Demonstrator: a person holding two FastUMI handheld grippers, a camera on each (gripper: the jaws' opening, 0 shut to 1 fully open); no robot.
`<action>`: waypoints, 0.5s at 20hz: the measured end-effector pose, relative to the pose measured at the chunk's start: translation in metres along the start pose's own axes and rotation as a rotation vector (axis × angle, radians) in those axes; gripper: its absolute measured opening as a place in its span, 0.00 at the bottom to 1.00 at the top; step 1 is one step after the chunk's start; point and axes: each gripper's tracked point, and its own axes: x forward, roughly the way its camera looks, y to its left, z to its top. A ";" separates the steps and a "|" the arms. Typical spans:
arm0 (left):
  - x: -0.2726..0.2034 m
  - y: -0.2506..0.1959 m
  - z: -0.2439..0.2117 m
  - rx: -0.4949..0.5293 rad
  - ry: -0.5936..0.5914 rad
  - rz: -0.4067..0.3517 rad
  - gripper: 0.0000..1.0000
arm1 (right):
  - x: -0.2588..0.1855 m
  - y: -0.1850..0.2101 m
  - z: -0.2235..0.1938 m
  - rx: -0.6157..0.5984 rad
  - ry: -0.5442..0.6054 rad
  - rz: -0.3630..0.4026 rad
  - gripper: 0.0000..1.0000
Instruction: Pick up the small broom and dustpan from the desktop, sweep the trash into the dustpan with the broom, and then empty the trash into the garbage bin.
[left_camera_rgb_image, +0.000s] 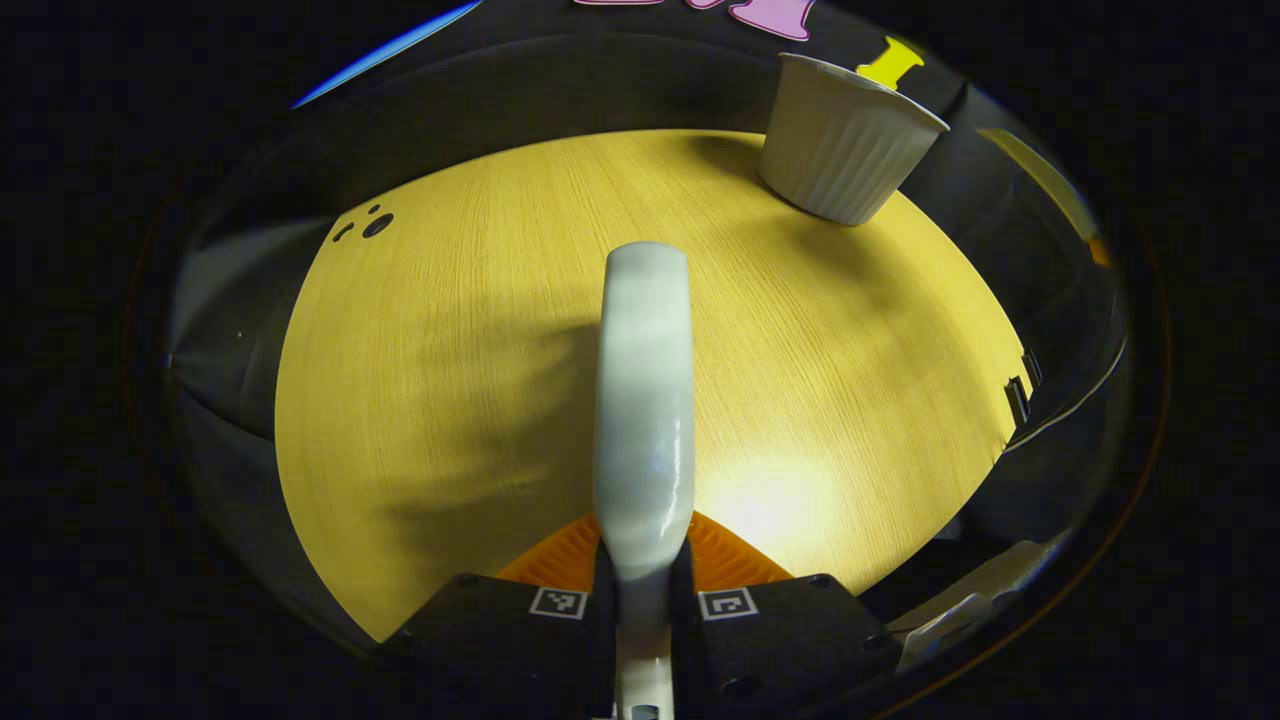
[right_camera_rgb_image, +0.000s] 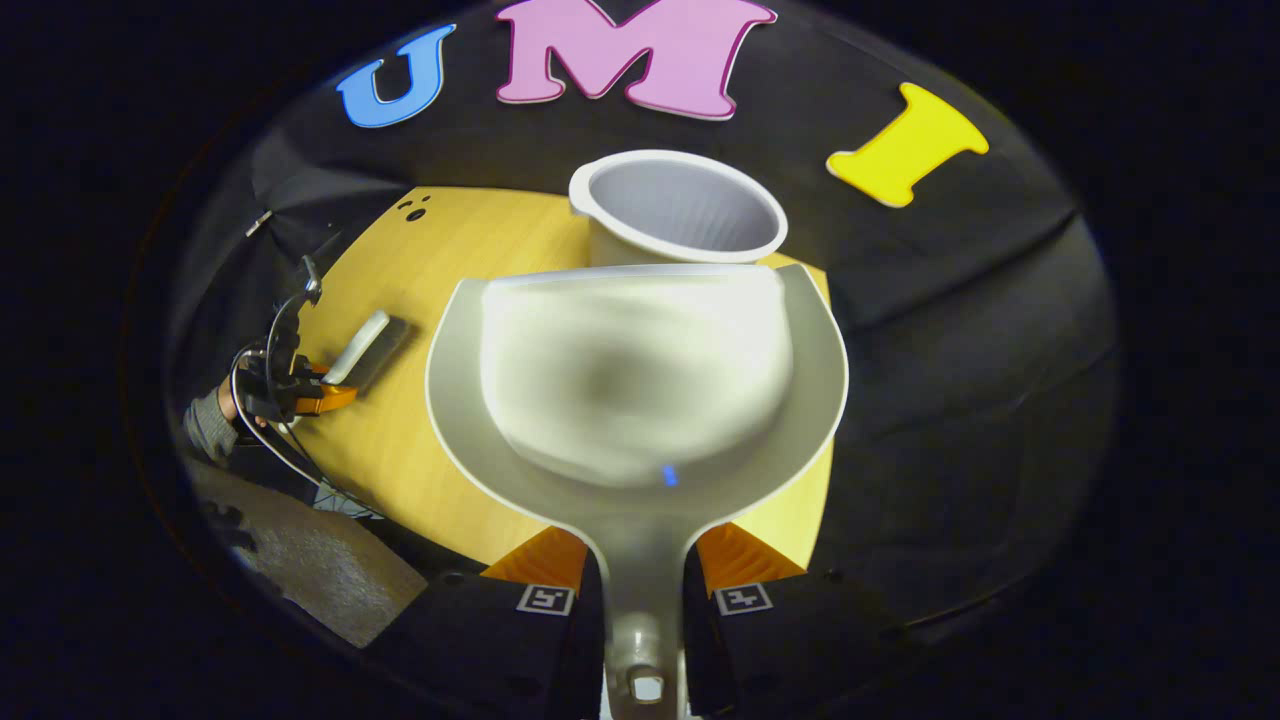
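Observation:
My left gripper (left_camera_rgb_image: 645, 548) is shut on the white broom (left_camera_rgb_image: 645, 380), which points forward over the wooden table (left_camera_rgb_image: 450, 350). In the right gripper view that same broom (right_camera_rgb_image: 365, 345) lies low over the table's left side, held by the left gripper (right_camera_rgb_image: 300, 390). My right gripper (right_camera_rgb_image: 640, 562) is shut on the handle of the grey-white dustpan (right_camera_rgb_image: 635, 370). The pan is raised, its far edge close to the white ribbed garbage bin (right_camera_rgb_image: 680, 210). The pan's inside looks blurred, and I cannot tell whether it holds trash. The bin (left_camera_rgb_image: 845, 140) stands at the table's far right corner.
A sleeved hand (right_camera_rgb_image: 210, 425) holds the left gripper, with cables hanging below it. Small black marks (left_camera_rgb_image: 375, 225) sit at the table's far left corner. Grey floor (right_camera_rgb_image: 310, 570) shows under the table's near edge. The black cloth wall rises right behind the bin.

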 end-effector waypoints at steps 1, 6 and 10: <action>0.000 0.001 0.000 0.001 0.001 0.003 0.26 | 0.012 0.015 -0.012 0.015 0.017 0.026 0.36; -0.001 0.006 0.000 0.020 0.010 0.022 0.26 | 0.072 0.074 -0.052 0.065 0.079 0.098 0.35; -0.001 0.009 -0.002 0.041 0.029 0.040 0.26 | 0.118 0.105 -0.072 0.064 0.121 0.106 0.36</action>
